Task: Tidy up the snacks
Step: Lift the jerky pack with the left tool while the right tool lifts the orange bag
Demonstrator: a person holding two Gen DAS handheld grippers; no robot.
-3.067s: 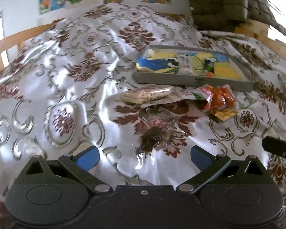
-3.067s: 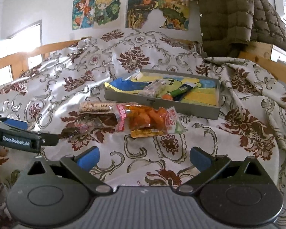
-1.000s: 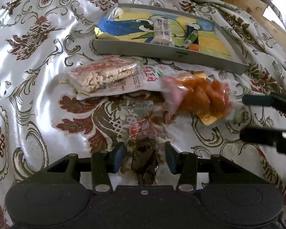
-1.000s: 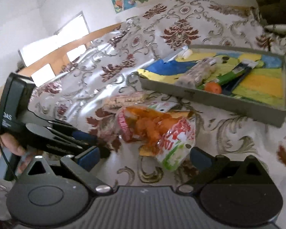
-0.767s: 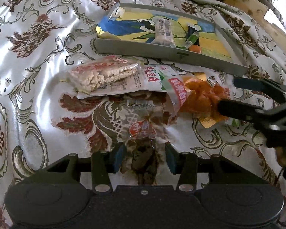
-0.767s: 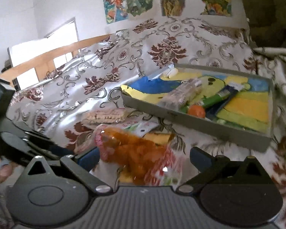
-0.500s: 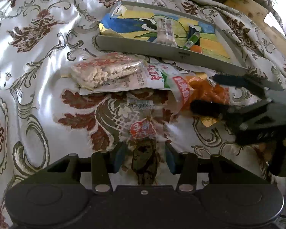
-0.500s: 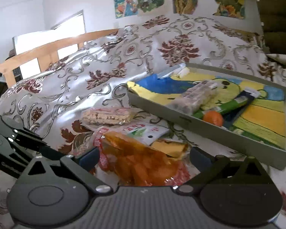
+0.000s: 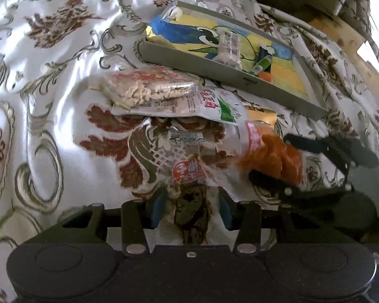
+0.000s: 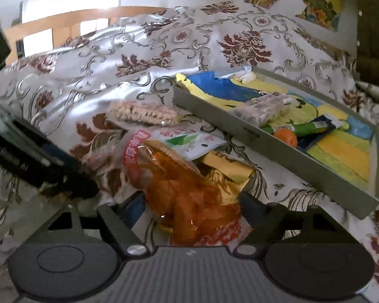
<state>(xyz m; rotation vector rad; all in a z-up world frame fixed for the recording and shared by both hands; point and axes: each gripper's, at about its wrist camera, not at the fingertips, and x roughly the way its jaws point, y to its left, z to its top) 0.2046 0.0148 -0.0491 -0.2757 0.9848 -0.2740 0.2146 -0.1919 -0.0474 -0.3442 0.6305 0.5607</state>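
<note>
The left gripper [image 9: 190,204] is pinching a clear bag of dark snack [image 9: 189,192] at the bottom middle of its view. The right gripper [image 10: 190,208] is closing around the orange snack bag [image 10: 187,197], low in the middle; I cannot tell if it is squeezing yet. Both should lift slowly, straight up, then go to the gray tray [image 10: 242,128] at the upper right, not dragging the bags lying beside.

Orange snack bag [image 10: 189,197] beside gray tray [image 10: 265,146].
</note>
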